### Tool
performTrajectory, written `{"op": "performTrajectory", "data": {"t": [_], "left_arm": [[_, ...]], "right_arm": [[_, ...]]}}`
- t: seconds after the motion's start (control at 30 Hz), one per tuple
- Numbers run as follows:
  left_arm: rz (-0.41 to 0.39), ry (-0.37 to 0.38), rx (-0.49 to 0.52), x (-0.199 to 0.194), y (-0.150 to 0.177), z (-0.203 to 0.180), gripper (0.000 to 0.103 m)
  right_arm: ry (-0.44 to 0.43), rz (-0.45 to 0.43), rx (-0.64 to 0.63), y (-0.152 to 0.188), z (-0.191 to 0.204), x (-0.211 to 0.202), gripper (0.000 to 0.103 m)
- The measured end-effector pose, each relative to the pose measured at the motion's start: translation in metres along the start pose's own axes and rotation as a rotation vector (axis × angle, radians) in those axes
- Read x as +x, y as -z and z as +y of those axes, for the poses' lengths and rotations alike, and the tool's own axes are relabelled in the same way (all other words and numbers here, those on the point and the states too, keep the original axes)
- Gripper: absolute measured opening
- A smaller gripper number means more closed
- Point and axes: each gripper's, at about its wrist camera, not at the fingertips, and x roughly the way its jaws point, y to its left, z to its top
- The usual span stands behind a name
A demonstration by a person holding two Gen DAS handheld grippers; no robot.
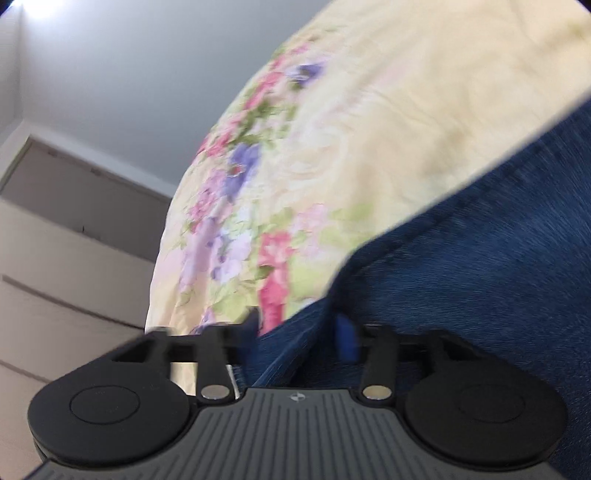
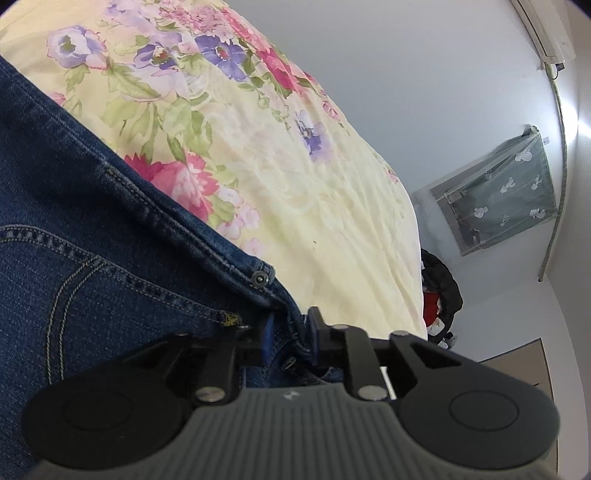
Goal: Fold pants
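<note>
Dark blue jeans (image 1: 480, 277) lie on a pale yellow floral bedsheet (image 1: 369, 129). My left gripper (image 1: 299, 332) is low over an edge of the denim, its jaws wide apart, with a fold of cloth lying loosely between the fingers. In the right wrist view the jeans (image 2: 74, 221) show a pocket seam, rivets and the waistband corner on the same bedsheet (image 2: 295, 184). My right gripper (image 2: 290, 332) sits at that waistband corner with its jaws partly apart. Bunched denim lies between them, and the pads do not visibly clamp it.
Beige drawers (image 1: 74, 240) stand beyond the bed's edge on the left. On the right are a curtained window (image 2: 498, 195), a dark heap of clothes (image 2: 443, 288), a wall air conditioner (image 2: 546, 33) and a wooden surface (image 2: 524, 365).
</note>
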Motion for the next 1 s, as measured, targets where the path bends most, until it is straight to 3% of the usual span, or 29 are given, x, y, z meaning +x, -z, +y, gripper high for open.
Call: {"op": "performTrajectory", "data": {"t": [0.03, 0.07, 0.1, 0.2, 0.3, 0.43, 0.57, 0.7, 0.93, 1.0], "left_arm": [[-0.004, 0.013, -0.044, -0.004, 0.002, 0.014, 0.075], [0.001, 0.011, -0.079, -0.006, 0.003, 0.027, 0.075], [0.012, 0.004, -0.123, -0.008, 0.005, 0.042, 0.075], [0.024, 0.031, -0.278, -0.015, 0.019, 0.082, 0.075], [0.037, 0.13, -0.464, -0.021, 0.047, 0.118, 0.075], [0.058, 0.272, -0.696, -0.024, 0.094, 0.143, 0.071], [0.083, 0.408, -0.931, -0.022, 0.146, 0.149, 0.062], [0.044, 0.502, -1.192, -0.016, 0.196, 0.152, 0.054], [-0.001, 0.655, -1.448, 0.005, 0.241, 0.147, 0.051], [0.002, 0.689, -1.5, 0.013, 0.243, 0.144, 0.045]], "right_arm": [[0.017, -0.005, 0.004, -0.001, -0.001, -0.004, 0.039], [0.028, -0.011, 0.009, -0.002, -0.002, -0.008, 0.056], [0.033, -0.023, 0.018, -0.002, -0.005, -0.015, 0.063], [0.043, -0.036, 0.049, -0.002, -0.01, -0.033, 0.064], [0.036, -0.037, 0.099, 0.003, -0.013, -0.053, 0.066], [-0.055, -0.025, 0.205, 0.018, -0.005, -0.088, 0.066], [-0.129, -0.013, 0.24, 0.036, 0.018, -0.118, 0.066], [-0.19, -0.003, 0.293, 0.054, 0.035, -0.147, 0.062], [-0.202, -0.017, 0.281, 0.073, 0.057, -0.186, 0.062], [-0.211, -0.011, 0.283, 0.074, 0.062, -0.192, 0.062]]}}
